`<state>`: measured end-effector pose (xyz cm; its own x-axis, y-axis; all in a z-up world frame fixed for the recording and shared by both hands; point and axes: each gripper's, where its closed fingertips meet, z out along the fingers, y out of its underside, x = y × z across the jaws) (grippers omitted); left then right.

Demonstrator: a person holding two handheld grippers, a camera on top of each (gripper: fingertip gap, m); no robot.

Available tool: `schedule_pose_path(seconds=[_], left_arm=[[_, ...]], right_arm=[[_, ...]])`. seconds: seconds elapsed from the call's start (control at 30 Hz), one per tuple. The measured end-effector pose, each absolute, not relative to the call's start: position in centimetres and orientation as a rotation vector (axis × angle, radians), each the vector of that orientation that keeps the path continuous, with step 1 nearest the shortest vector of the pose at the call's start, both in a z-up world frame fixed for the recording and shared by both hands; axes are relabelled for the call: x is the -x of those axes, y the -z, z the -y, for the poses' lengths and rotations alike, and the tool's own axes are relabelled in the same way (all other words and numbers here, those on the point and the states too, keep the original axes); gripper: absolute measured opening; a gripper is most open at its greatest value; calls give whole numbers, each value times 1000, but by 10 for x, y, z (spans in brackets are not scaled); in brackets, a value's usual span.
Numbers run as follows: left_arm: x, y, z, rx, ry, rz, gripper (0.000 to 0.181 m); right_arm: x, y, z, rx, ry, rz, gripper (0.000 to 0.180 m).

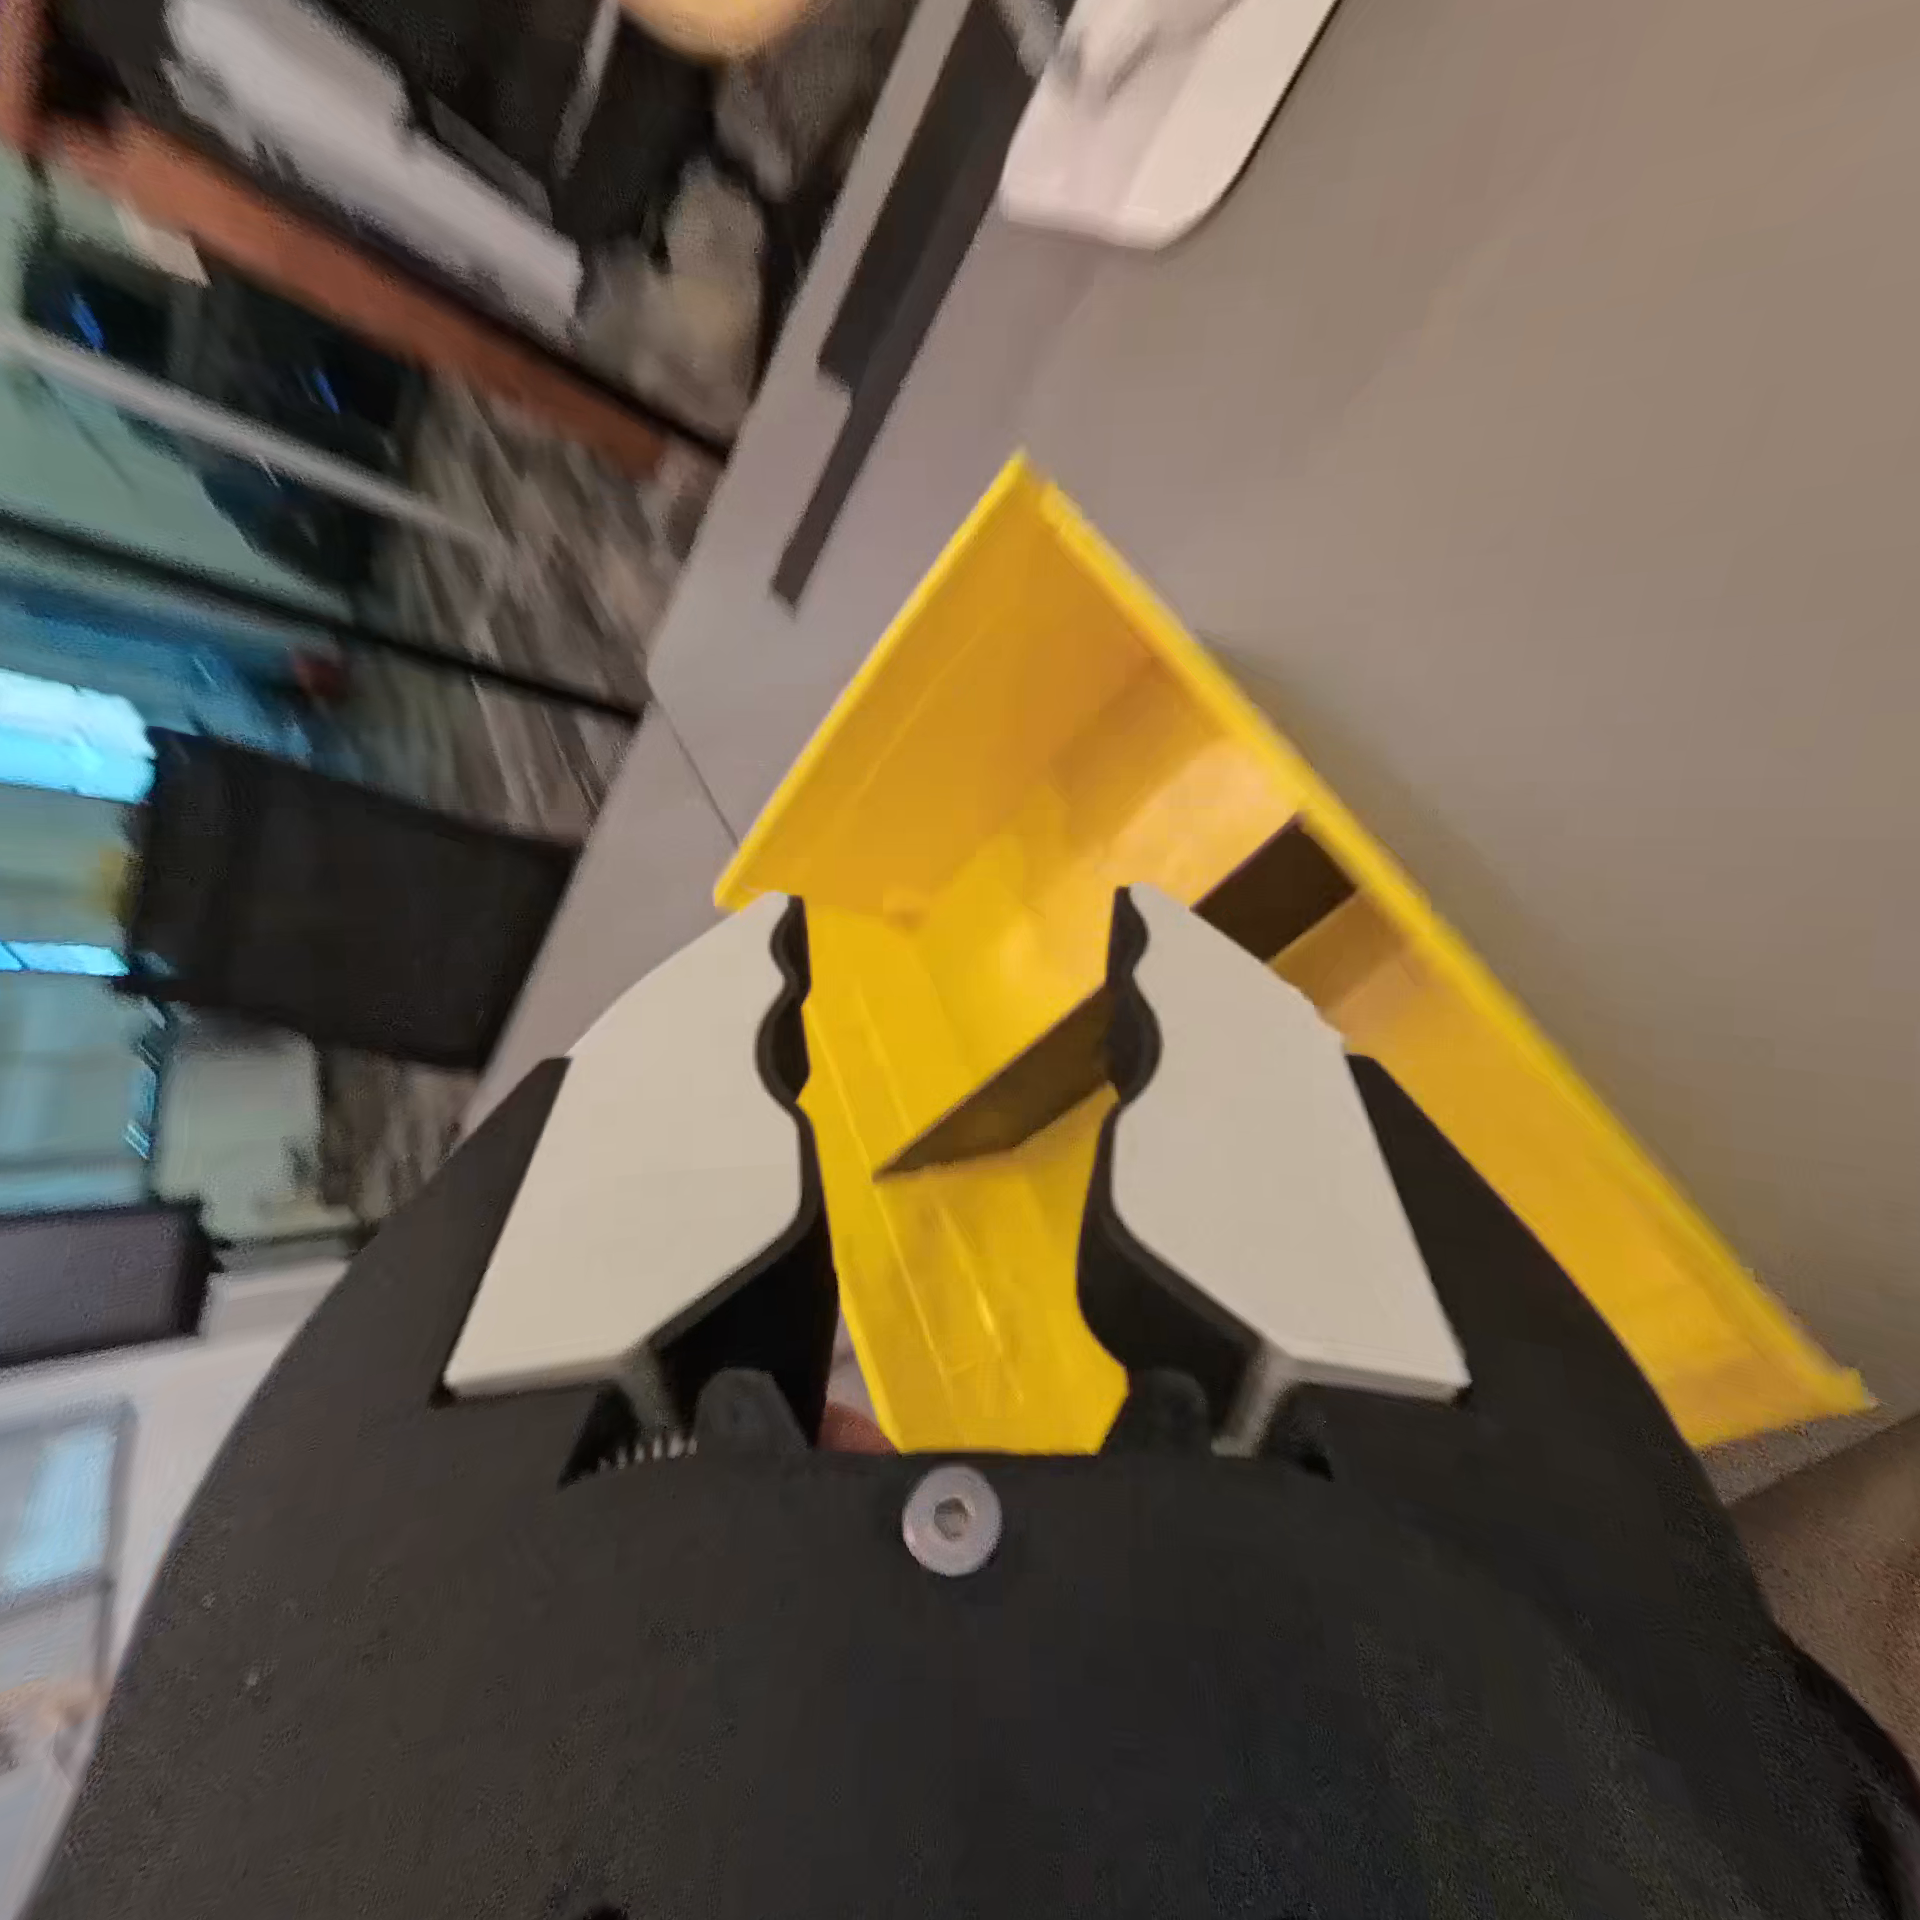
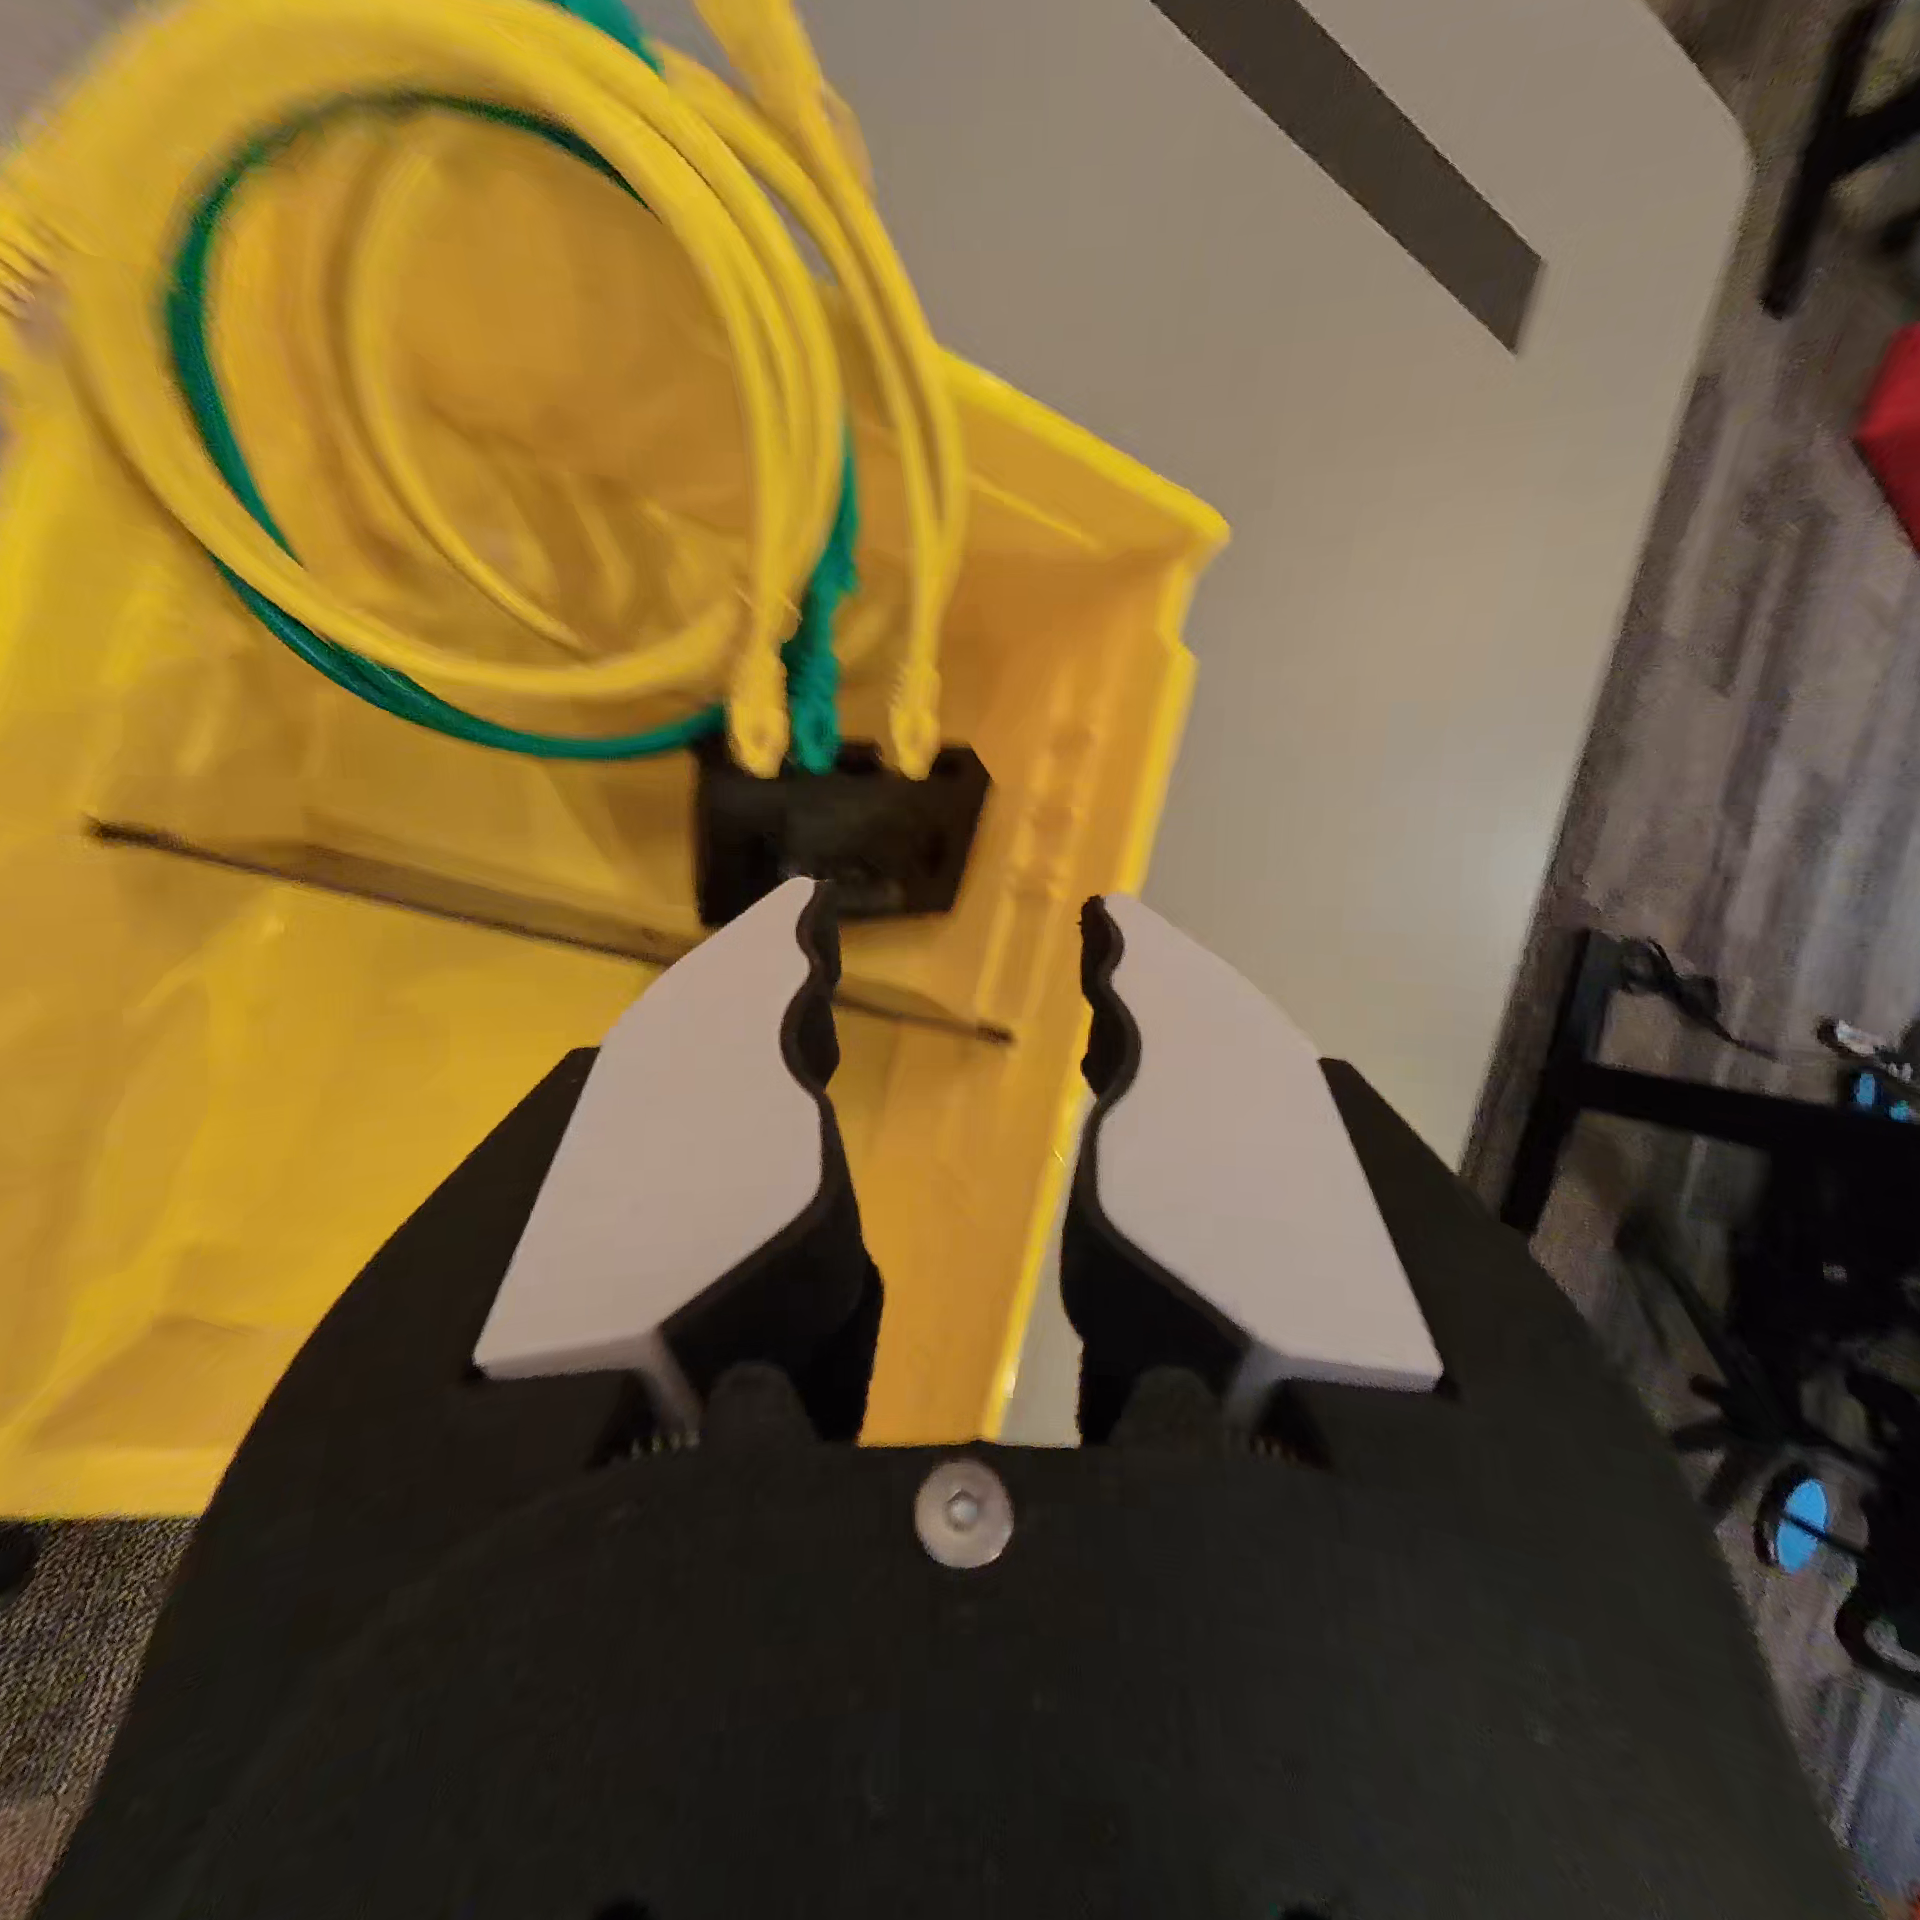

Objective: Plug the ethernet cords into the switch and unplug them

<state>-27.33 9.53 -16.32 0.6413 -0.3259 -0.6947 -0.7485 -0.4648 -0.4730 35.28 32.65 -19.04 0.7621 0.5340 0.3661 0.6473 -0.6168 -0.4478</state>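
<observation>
A small black switch (image 2: 831, 842) sits inside a yellow bin (image 2: 1091, 499). Two yellow ethernet cords (image 2: 764, 717) and one green cord (image 2: 816, 696) are plugged into its far side and loop up and to the left. My right gripper (image 2: 951, 904) is open and empty, with its tips just in front of the switch and the left fingertip (image 2: 769, 935) overlapping the switch's near edge. My left gripper (image 1: 961, 914) is open and empty over another part of the yellow bin (image 1: 935, 644). No cord or switch shows in the left wrist view. Both views are blurred.
The bin stands on a grey table (image 1: 1455, 520). A white object (image 1: 1132, 135) lies at the table's far end. A black strip (image 2: 1351, 156) is set into the table top. The table's edge (image 2: 1579, 831) runs down the right, with floor and dark chair legs (image 2: 1662, 1091) beyond. Spacing between my two grippers at the tips: around 65 cm. About 10 cm separates my right fingertips from the small black switch (image 2: 831, 842).
</observation>
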Motion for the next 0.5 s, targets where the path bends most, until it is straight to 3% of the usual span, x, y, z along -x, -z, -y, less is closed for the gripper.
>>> schedule_pose_path(seconds=[0.17, 0.23, 0.37, 0.43, 0.5], left_arm=[[377, 209, -73, 2413, -583, -520, 80], [396, 236, -60, 2542, -432, -403, 82], [416, 277, -32, 2783, -261, -308, 59], [422, 285, -29, 2805, -245, -287, 50], [421, 292, -27, 2830, -149, -289, 29]], right_arm=[[-424, 239, -284, 2636, 141, 813, 59], [-437, 268, -266, 2744, 112, 881, 52], [-422, 289, -259, 2725, -68, 983, 27], [-414, 288, -258, 2719, -149, 961, 23], [-407, 290, -261, 2714, -158, 925, 19]])
